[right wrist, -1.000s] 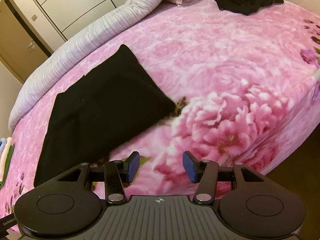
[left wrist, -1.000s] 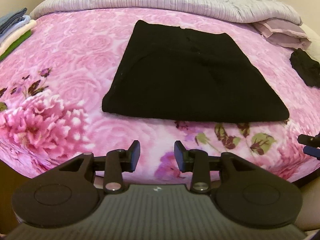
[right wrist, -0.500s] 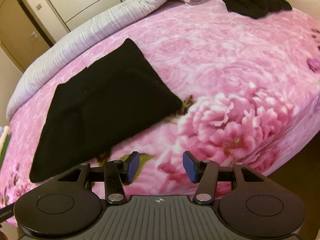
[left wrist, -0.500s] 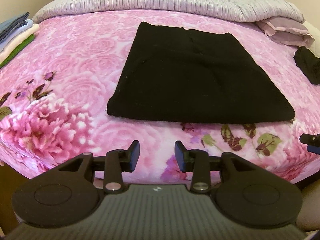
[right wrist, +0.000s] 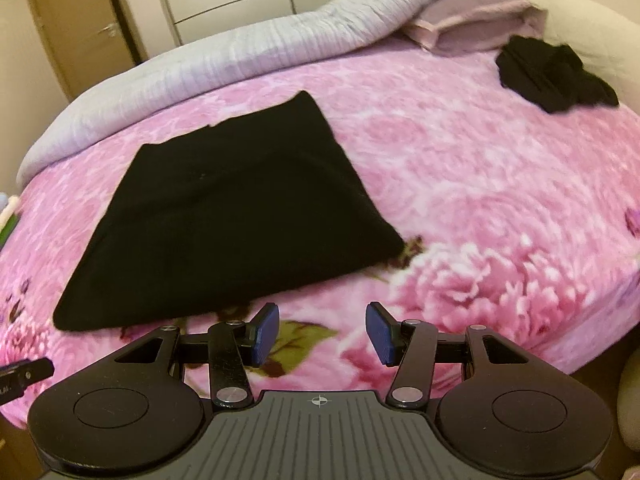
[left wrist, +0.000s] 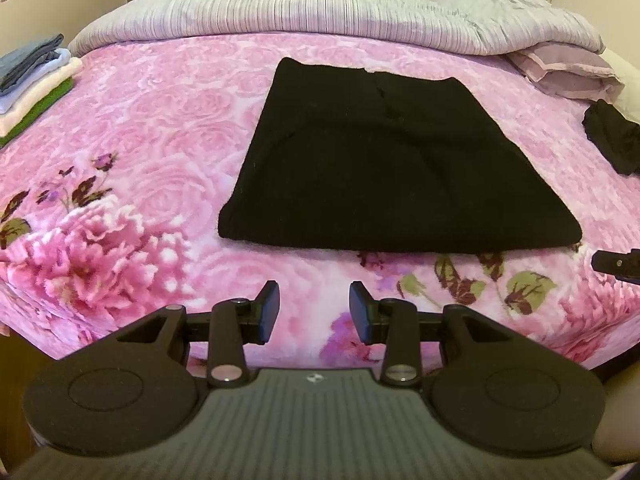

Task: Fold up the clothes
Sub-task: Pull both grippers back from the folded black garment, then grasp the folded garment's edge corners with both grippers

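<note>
Jaws: both grippers stand parted with nothing between the pads; the left gripper (left wrist: pixel 314 312) and the right gripper (right wrist: pixel 323 334) each hang over the near edge of the bed, clear of the cloth.
Landmark: folded black garment (left wrist: pixel 372 160), one, lying flat on the pink floral blanket (left wrist: pixel 160 152), just beyond both grippers and touching neither.
Garment shape: roughly a trapezoid, wider at the near edge; a faint seam or fold runs down its middle, hard to make out against the black.
Second black piece: one crumpled black garment (right wrist: pixel 552 74), well apart to the right of the folded one, near the pillows; cut off at the frame edge in the left wrist view.
Stack: one pile of folded clothes (left wrist: pixel 32 80), well apart to the left of the folded garment; about four layers, blue-grey, pale blue, cream, green; partly cut off.
Bedding: one grey ribbed quilt (left wrist: pixel 320 12) bunched behind the folded garment; one mauve pillow (left wrist: pixel 568 72) behind and right.
Hidden: only a dark tip of the right gripper shows at the right edge of the left wrist view.
</note>
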The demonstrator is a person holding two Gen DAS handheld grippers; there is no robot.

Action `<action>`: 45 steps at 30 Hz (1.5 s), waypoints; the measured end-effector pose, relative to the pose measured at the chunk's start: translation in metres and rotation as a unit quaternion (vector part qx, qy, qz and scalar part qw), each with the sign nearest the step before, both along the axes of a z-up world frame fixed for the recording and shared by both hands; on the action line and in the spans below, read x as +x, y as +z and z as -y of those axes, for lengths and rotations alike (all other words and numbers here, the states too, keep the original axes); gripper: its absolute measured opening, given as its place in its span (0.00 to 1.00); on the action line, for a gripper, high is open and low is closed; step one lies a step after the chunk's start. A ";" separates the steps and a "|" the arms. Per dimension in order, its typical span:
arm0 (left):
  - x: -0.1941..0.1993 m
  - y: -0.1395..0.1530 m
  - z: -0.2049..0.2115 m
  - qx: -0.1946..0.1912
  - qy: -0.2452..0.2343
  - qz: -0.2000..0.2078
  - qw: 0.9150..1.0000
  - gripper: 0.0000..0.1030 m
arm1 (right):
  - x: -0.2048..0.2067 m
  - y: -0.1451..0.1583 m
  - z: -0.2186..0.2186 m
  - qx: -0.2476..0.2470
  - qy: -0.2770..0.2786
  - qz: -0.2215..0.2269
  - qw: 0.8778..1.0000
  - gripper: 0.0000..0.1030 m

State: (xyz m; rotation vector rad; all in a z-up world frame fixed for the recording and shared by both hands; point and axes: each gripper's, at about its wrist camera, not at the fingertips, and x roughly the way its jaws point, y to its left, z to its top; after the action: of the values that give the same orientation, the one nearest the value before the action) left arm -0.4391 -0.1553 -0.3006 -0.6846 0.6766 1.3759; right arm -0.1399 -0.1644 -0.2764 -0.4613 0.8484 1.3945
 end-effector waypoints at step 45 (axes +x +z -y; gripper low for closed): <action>-0.108 -0.097 -0.081 -0.013 0.192 0.347 0.918 0.47 | 0.101 -0.097 -0.034 0.004 -0.153 -0.367 0.918 0.54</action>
State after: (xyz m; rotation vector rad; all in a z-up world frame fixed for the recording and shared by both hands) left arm -0.5472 -0.0745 -0.3981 -1.2916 -0.0149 1.3444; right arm -0.0384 -0.1307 -0.3736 0.2331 1.4478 1.2717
